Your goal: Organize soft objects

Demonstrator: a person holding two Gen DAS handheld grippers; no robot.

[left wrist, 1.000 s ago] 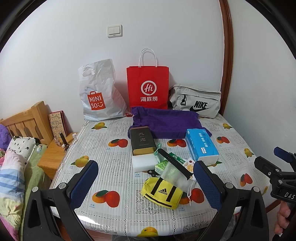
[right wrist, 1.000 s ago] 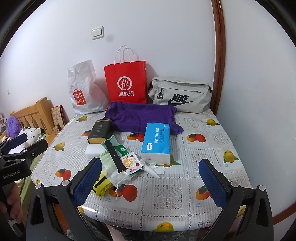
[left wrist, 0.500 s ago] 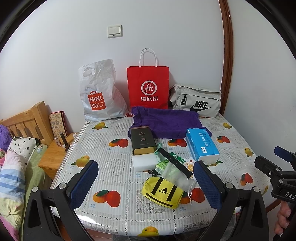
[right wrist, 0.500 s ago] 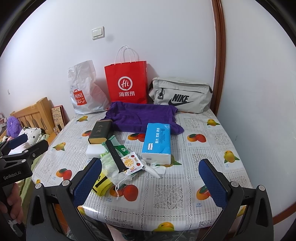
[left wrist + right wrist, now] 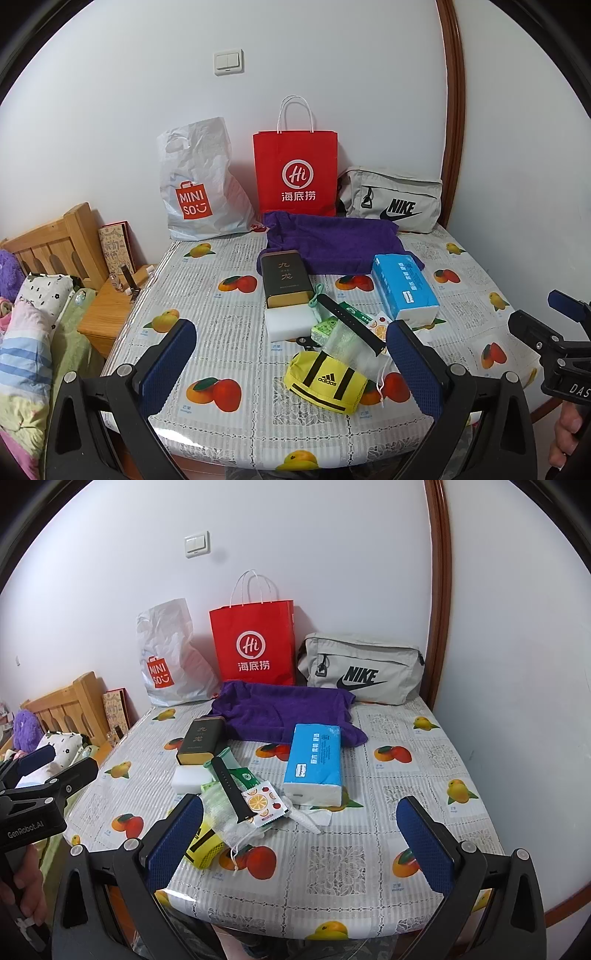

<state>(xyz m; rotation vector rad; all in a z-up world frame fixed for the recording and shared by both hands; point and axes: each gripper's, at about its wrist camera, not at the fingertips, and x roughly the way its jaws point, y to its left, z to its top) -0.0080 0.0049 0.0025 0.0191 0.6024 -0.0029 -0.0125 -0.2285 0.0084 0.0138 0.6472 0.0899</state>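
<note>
A purple towel (image 5: 332,242) (image 5: 284,712) lies at the back of the table. In front of it lie a blue tissue pack (image 5: 404,290) (image 5: 316,762), a white sponge (image 5: 286,323) (image 5: 190,777), a dark tin box (image 5: 285,282) (image 5: 201,740), a yellow Adidas pouch (image 5: 327,382) (image 5: 205,847), a mesh bag (image 5: 345,339) and a black watch strap (image 5: 349,325) (image 5: 231,784). My left gripper (image 5: 291,362) hovers open over the near edge, the pouch between its fingers in view. My right gripper (image 5: 301,840) is open above the near right part, holding nothing.
A white Miniso bag (image 5: 197,184), a red paper bag (image 5: 295,173) and a grey Nike bag (image 5: 393,203) stand against the back wall. A wooden headboard (image 5: 55,243), nightstand and bedding lie left of the table (image 5: 221,325). A wall closes the right side.
Both views shift only slightly; the objects on the table have not moved and both grippers stay open.
</note>
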